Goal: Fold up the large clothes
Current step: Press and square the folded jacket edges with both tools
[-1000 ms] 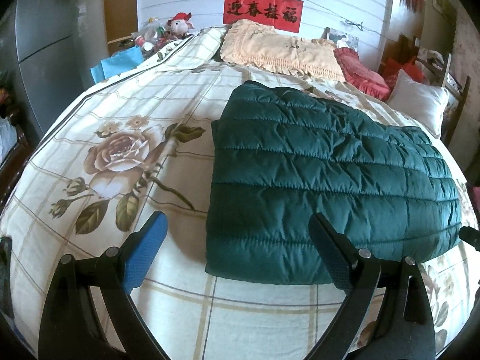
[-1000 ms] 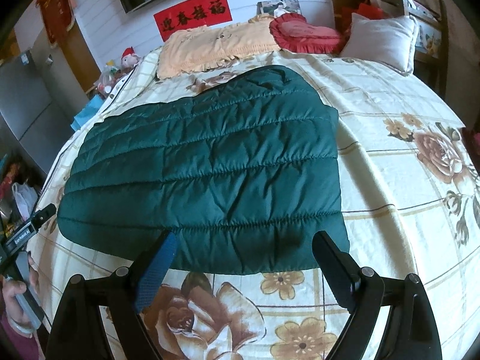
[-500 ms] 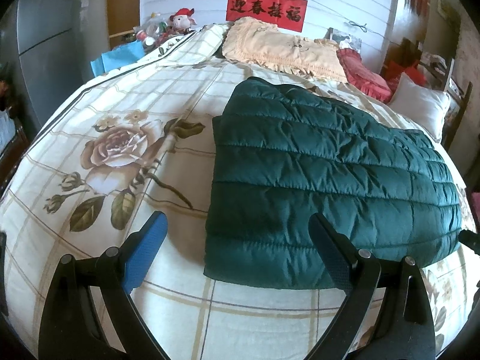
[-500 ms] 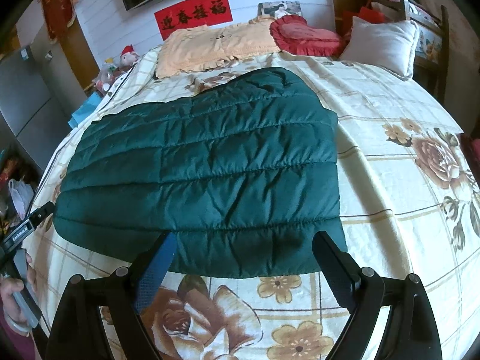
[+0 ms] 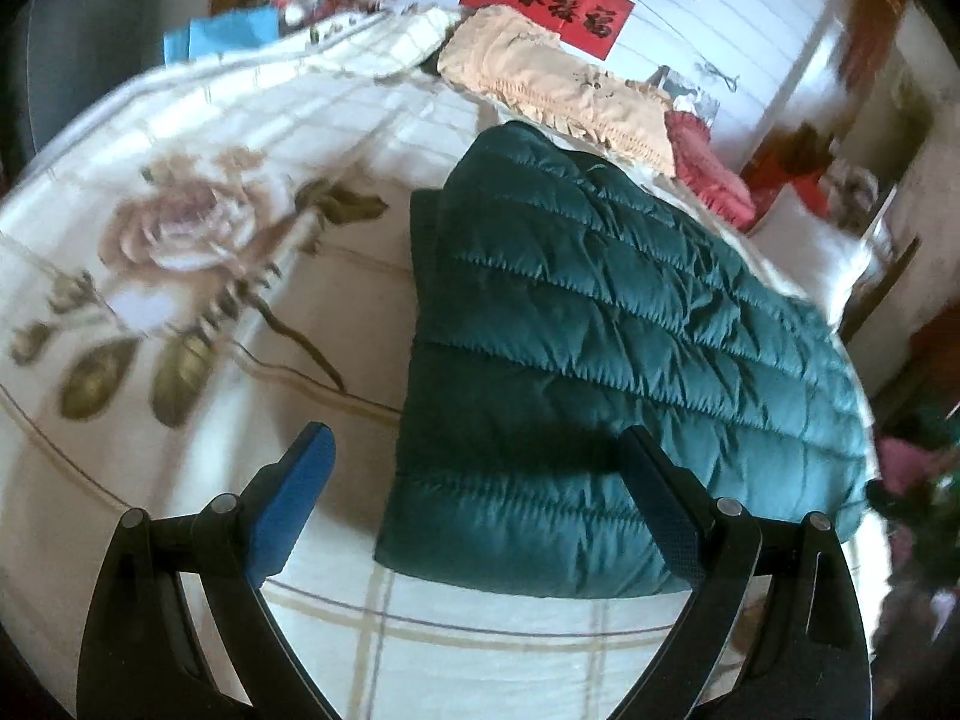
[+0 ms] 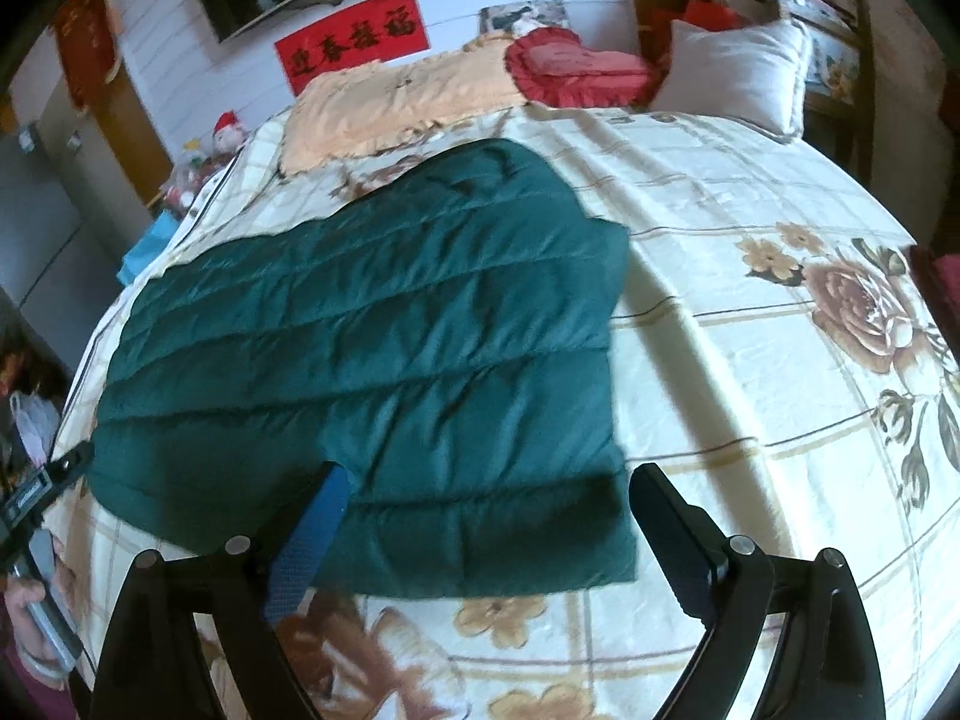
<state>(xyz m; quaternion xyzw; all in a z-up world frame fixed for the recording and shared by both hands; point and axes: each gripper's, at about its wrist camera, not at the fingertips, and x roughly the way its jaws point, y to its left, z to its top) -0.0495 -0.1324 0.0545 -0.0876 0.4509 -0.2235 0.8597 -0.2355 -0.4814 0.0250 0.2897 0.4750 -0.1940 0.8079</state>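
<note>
jacket (image 6: 384, 348) | dark green, quilted – folded flat | lying on floral bedspread (image 6: 750, 360)

Garment: dark green quilted puffer jacket (image 6: 384, 354), lying flat on the bed.
Bed cover: cream checked sheet with rose print (image 6: 750, 360).
Right hand-held gripper (image 6: 486, 480): jaws wide apart over the jacket's near hem, gripping nothing.
Pillows: peach frilled pillow (image 6: 396, 102), red heart-shaped cushion (image 6: 570, 66), white pillow (image 6: 732, 72).
Wall: red banner with black characters (image 6: 354, 48).
</note>
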